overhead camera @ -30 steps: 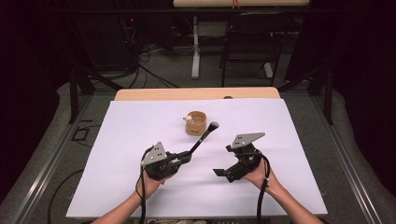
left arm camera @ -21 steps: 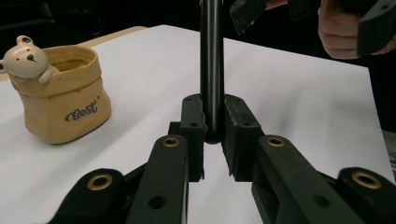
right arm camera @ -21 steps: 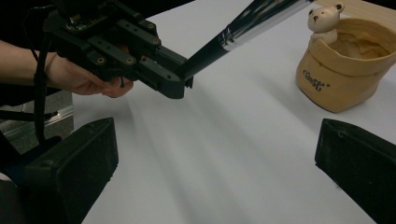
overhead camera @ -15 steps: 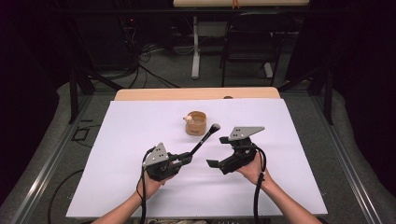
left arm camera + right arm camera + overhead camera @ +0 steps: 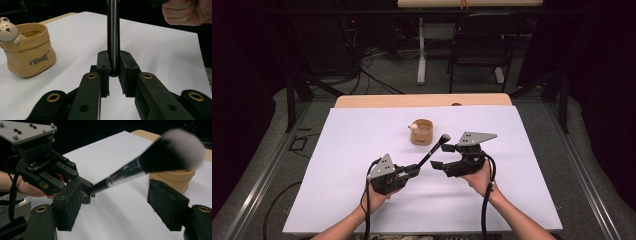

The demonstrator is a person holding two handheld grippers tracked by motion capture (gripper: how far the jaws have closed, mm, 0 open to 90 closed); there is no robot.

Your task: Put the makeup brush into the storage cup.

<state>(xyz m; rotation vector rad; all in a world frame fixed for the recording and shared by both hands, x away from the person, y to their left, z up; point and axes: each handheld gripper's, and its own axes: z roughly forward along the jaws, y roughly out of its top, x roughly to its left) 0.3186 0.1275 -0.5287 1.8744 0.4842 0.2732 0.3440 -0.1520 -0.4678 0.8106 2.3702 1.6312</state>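
Observation:
A makeup brush (image 5: 432, 149) with a black handle, silver ferrule and dark, pale-tipped bristles slants up from my left gripper (image 5: 414, 171) toward a tan pot (image 5: 422, 132). In the left gripper view the jaws are shut on the handle's end (image 5: 113, 37). My right gripper (image 5: 439, 159) sits just right of the brush. In the right gripper view the brush (image 5: 155, 160) crosses between the pads (image 5: 71, 197) without touching them. My right gripper (image 5: 117, 198) is open and its jaws have just been closing.
The tan pot (image 5: 28, 53) has a small bear figure on its rim and stands mid-table on the white sheet (image 5: 362, 150). A wooden table edge (image 5: 422, 100) runs along the far side. Beyond it are a chair and cables on the floor.
My right gripper has shifted slightly left, toward the brush, and its jaws have narrowed around it. The left gripper and the brush have kept still.

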